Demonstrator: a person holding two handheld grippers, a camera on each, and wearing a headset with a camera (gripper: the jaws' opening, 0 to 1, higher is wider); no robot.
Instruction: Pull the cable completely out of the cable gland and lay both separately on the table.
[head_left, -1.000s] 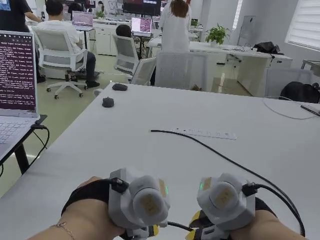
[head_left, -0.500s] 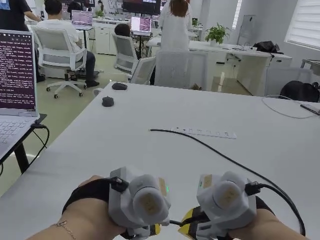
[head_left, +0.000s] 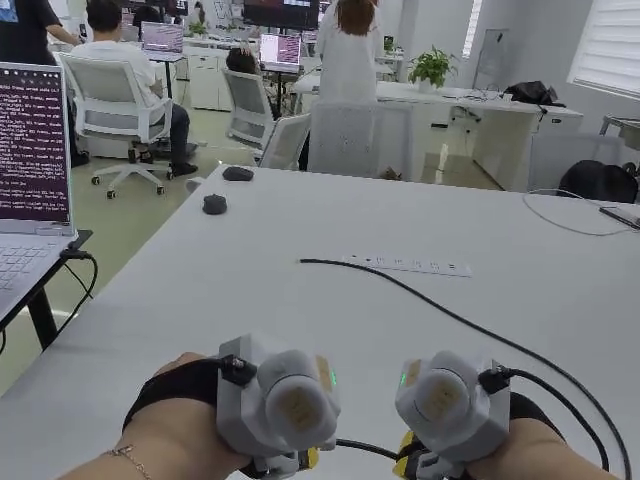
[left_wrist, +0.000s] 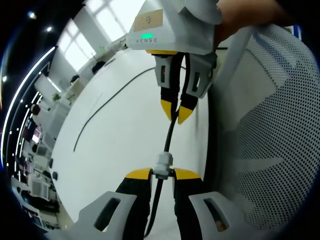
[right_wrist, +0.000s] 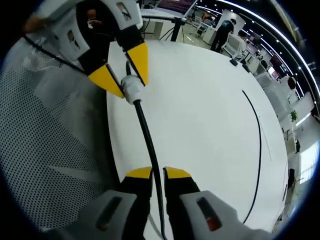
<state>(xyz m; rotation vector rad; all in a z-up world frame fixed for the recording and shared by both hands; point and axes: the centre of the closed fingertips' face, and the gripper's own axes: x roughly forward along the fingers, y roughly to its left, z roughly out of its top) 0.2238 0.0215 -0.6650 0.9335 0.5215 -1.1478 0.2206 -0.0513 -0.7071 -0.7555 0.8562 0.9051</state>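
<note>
The small white cable gland (left_wrist: 163, 165) sat threaded on the thin black cable (left_wrist: 170, 135), not pulled free. That cable ran straight through it, above the near edge of the white tabletop (left_wrist: 115, 115).

Open-plan office, desks (head_left: 470, 105), swivel chairs (head_left: 110, 100), monitors (head_left: 282, 48)

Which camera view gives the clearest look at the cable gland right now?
The right gripper view: the white cable gland sits clear between the left tool's yellow tips, with the cable leaving it. The left gripper view shows it partly pinched between that tool's own tips. In the head view the tool housings hide it.
</note>
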